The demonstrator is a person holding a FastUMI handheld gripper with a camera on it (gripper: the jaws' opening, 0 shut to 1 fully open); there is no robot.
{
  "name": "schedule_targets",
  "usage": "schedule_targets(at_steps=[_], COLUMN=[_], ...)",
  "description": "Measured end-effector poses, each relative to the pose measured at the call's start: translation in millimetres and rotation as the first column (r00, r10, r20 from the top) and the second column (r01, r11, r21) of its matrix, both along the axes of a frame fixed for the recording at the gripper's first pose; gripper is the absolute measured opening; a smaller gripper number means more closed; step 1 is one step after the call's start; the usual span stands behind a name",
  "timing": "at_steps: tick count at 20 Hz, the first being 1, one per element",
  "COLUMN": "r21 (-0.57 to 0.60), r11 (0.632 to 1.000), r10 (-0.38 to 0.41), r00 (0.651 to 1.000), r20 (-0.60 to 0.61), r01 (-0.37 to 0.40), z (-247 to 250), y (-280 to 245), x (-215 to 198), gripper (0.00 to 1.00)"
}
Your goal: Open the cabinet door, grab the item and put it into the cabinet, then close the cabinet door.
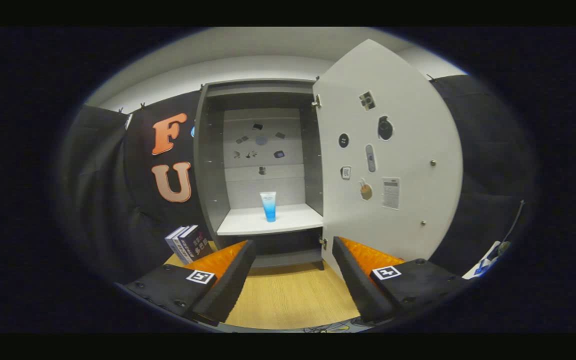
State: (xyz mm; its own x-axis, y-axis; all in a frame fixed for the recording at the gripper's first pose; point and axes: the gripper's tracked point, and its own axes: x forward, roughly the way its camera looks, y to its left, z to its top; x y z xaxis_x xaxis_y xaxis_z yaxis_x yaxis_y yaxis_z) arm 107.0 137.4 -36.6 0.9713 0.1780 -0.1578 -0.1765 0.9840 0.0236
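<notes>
— While the cabinet (263,165) stands open like this, what do you make of it?

— Biggest thing first: the door (388,150) is swung out at about two o'clock from the fingers, its inner face dotted with stickers. The cabinet body sits at twelve o'clock, well beyond the fingers, with more stickers on its back wall.

— And the item?

— A blue tube (268,206) stands upright on the white shelf (268,220), dead ahead at twelve o'clock, roughly in the middle of it. By my reading the placing is done and closing the door is what remains.

— What could go wrong?

— The door's hinge edge is close to the right finger. If the tongs push near the hinge instead of out toward the free edge, the door may hardly turn. A hard shove could slam it, and the jolt might tip the tube, which stands on a narrow end. Swinging too wide at ten o'clock could also catch the books (188,243) standing on the wooden floor (288,300) by the cabinet's left side.

— And the tongs?

— The gripper (293,260) is spread wide, with a broad gap between the two fingers through which the floor and the cabinet's base show. Nothing is held, and neither finger appears to touch anything.
</notes>
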Motion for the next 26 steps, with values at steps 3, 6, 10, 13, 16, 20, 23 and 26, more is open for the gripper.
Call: schedule_targets(at_steps=[3,6,10,13,16,20,23,26], r21=[-0.002,-0.008,0.005,0.015,0.023,0.005,0.000,-0.001], r11=[1.000,1.000,0.998,0.996,0.992,0.989,0.990,0.993], r10=[-0.019,-0.030,-0.062,-0.087,-0.121,-0.148,-0.143,-0.116], r00=[1.000,0.999,0.998,0.996,0.993,0.989,0.990,0.992], r20=[0.011,0.019,0.020,0.015,0.006,0.005,-0.020,-0.051], r01=[0.019,0.030,0.062,0.086,0.120,0.148,0.143,0.116], z=[5,12,11,5,-2,-14,-29,-45], y=[-30,-60,-116,-154,-195,-232,-242,-237], x=[-15,-11,-10,-3,3,16,31,42], gripper=[0.99,0.99,0.99,0.99,0.99,0.98,0.98,0.98])
